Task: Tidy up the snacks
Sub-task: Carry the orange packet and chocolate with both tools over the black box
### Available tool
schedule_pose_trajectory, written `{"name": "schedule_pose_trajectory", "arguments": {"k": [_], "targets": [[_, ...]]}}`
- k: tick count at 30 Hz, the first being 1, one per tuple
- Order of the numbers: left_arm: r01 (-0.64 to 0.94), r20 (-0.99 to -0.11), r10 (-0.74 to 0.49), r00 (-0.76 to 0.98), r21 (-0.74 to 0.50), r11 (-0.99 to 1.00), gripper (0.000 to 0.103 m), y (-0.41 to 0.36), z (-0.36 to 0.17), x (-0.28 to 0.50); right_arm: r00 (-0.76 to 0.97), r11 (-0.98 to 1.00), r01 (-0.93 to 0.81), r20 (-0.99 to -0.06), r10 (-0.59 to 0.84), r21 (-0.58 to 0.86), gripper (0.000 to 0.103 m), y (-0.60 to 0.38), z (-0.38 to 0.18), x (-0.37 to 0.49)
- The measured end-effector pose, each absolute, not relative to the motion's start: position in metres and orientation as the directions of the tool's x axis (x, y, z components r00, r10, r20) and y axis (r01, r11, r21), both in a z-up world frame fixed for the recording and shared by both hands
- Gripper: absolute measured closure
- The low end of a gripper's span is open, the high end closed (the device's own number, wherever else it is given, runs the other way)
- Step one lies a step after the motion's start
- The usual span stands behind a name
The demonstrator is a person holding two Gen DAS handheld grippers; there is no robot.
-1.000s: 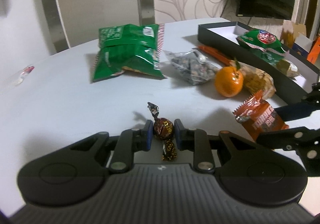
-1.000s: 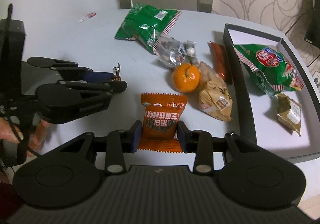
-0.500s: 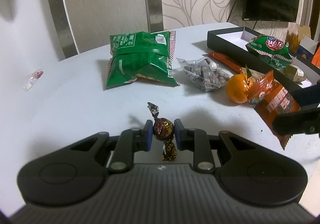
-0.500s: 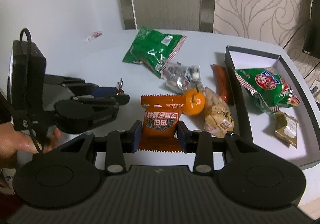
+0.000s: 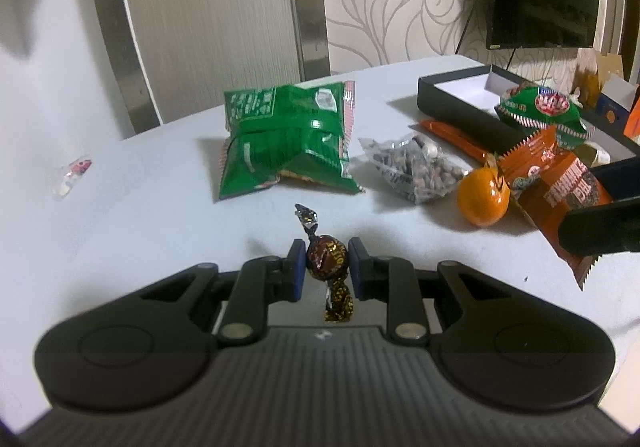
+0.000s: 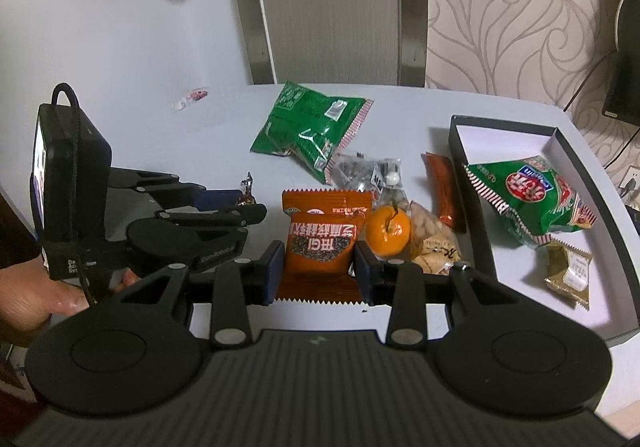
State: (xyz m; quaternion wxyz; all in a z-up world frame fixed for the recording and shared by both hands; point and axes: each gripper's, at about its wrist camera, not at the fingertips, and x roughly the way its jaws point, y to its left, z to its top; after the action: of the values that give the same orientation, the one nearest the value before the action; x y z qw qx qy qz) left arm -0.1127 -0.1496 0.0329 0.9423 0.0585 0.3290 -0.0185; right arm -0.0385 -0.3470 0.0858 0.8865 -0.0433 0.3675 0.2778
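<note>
Above a pale tabletop (image 6: 120,151), the left gripper (image 5: 327,262) is clamped on a brown foil-wrapped candy (image 5: 326,256), its twisted ends pointing up and down, while the right gripper (image 6: 319,274) pinches an orange snack packet (image 6: 322,247) held upright by its side edges, long axis vertical. Bare table lies open to the left, where only a small clear wrapper (image 6: 191,98) sits near the far edge. At right, a black-walled box (image 6: 472,183) already holds a green bag (image 6: 532,199) and a gold sachet (image 6: 568,273). The packet partly hides a tangerine (image 6: 388,232), peanuts (image 6: 434,247) and a seed pouch (image 6: 368,173); the box runs out of frame.
</note>
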Motion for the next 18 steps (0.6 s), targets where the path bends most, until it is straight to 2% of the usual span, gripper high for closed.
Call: {"name": "schedule_pose_trajectory", "arguments": {"k": [18], "targets": [[0.116,-0.591,-0.030,0.806,0.109,0.987,0.077,-0.179,0.055,-0.090,0.610,0.857,-0.495,-0.646,0.459,0.143,0.060,-0.372,0.101,-0.032]]}}
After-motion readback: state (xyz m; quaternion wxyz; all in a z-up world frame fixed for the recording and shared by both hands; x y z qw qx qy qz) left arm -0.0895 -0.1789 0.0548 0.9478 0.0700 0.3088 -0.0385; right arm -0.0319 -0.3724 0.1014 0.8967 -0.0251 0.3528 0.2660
